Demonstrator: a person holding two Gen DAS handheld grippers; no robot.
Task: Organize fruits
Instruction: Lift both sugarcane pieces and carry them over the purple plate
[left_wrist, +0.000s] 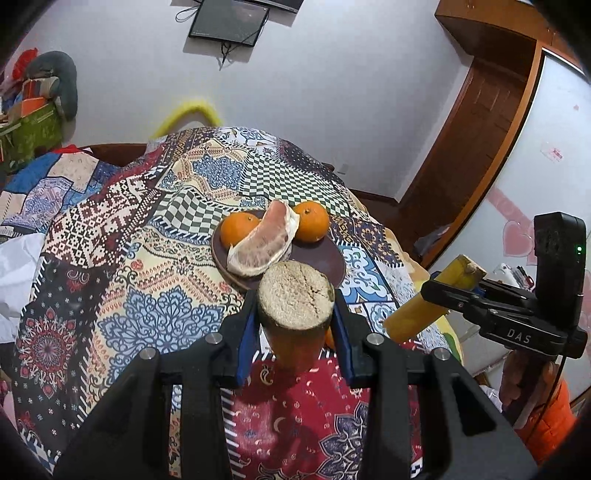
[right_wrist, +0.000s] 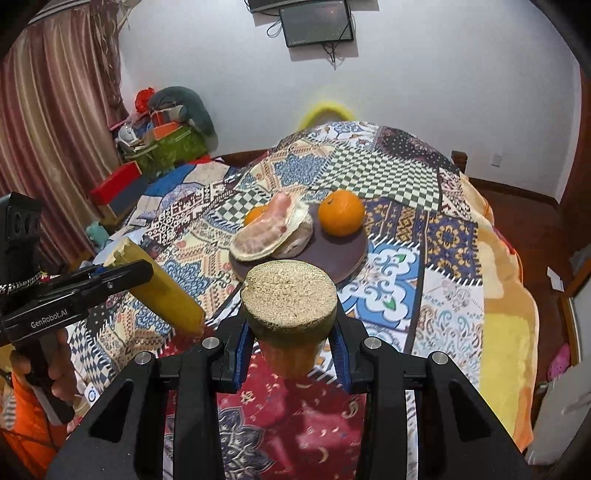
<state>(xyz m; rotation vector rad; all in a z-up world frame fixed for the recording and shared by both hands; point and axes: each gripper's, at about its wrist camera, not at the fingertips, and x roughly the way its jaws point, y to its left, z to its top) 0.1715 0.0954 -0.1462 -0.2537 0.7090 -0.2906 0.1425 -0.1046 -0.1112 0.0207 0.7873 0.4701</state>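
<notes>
A dark round plate (left_wrist: 317, 262) (right_wrist: 351, 251) on the patterned tablecloth holds two oranges (left_wrist: 238, 229) (left_wrist: 311, 221) (right_wrist: 341, 213) and a peeled pomelo wedge (left_wrist: 264, 240) (right_wrist: 266, 236). My left gripper (left_wrist: 295, 314) is shut on a yellow-skinned sugarcane piece (left_wrist: 295, 299), its cut end toward the camera, just short of the plate. It also shows in the right wrist view (right_wrist: 162, 291). My right gripper (right_wrist: 291, 321) is shut on a second sugarcane piece (right_wrist: 291, 295), also near the plate's front rim; it shows in the left wrist view (left_wrist: 424, 306).
The patterned tablecloth (left_wrist: 147, 258) (right_wrist: 424, 240) covers a round table. A cluttered green box (right_wrist: 166, 144) stands at the back left near a curtain. A wooden door frame (left_wrist: 461, 147) is at the right. A screen (left_wrist: 229, 18) hangs on the wall.
</notes>
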